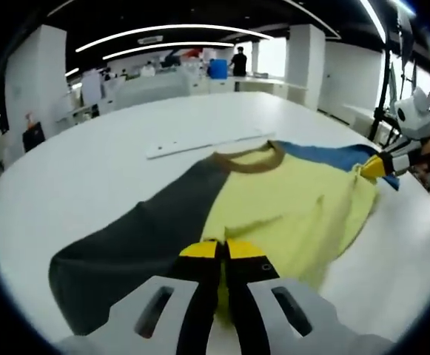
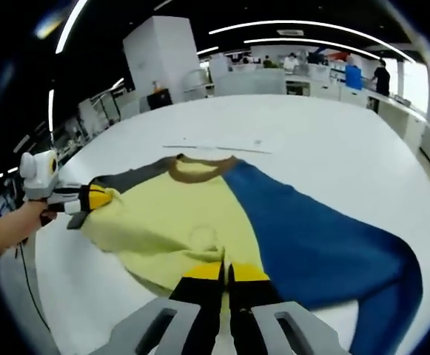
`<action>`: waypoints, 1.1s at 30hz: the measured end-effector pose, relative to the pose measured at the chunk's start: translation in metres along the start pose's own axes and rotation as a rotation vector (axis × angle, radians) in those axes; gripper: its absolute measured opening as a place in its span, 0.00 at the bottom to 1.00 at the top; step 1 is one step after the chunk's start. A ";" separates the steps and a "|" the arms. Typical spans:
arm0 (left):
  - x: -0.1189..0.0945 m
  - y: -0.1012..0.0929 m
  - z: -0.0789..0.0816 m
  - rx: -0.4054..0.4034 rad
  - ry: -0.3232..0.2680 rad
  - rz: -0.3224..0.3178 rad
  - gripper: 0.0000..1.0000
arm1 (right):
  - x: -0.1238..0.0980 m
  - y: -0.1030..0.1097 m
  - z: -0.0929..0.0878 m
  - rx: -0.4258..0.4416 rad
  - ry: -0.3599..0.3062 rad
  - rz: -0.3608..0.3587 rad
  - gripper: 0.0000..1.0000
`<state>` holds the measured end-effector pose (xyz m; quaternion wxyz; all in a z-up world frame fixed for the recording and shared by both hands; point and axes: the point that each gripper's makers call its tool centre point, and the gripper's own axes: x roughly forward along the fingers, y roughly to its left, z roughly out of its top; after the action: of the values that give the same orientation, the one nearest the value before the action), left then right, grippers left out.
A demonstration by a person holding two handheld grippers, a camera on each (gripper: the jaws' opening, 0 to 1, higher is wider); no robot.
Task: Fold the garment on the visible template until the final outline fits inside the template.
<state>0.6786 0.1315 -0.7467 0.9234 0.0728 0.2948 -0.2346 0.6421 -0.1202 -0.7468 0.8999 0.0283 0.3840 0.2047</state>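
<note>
Yellow, grey and blue garment [image 1: 274,207] spread on the white table [image 1: 89,170], left gripper [image 1: 225,249] pinched shut on its yellow hem, right gripper [image 2: 226,272] likewise clamped on the cloth, white strip [image 1: 200,140] laid just beyond the brown collar [image 2: 200,169].

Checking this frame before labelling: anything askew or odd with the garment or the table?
Nothing damaged or spilled. The garment lies rumpled and askew on the white table, sleeves splayed, both grippers shut on its edges: left gripper, right gripper. The white template strip sits beyond the collar, not under the shirt.
</note>
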 end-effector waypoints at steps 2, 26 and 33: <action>-0.005 0.001 0.003 -0.013 -0.015 -0.003 0.01 | -0.002 0.000 0.002 0.032 -0.008 -0.001 0.00; -0.060 -0.016 -0.016 0.035 -0.032 -0.101 0.33 | -0.043 0.038 -0.018 0.073 -0.001 0.056 0.35; -0.058 -0.023 -0.032 0.033 -0.001 -0.114 0.31 | -0.043 0.048 -0.032 0.110 0.009 0.071 0.27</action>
<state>0.6101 0.1429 -0.7391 0.9074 0.0709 0.2940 -0.2919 0.5762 -0.0961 -0.7306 0.8873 0.0904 0.3976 0.2154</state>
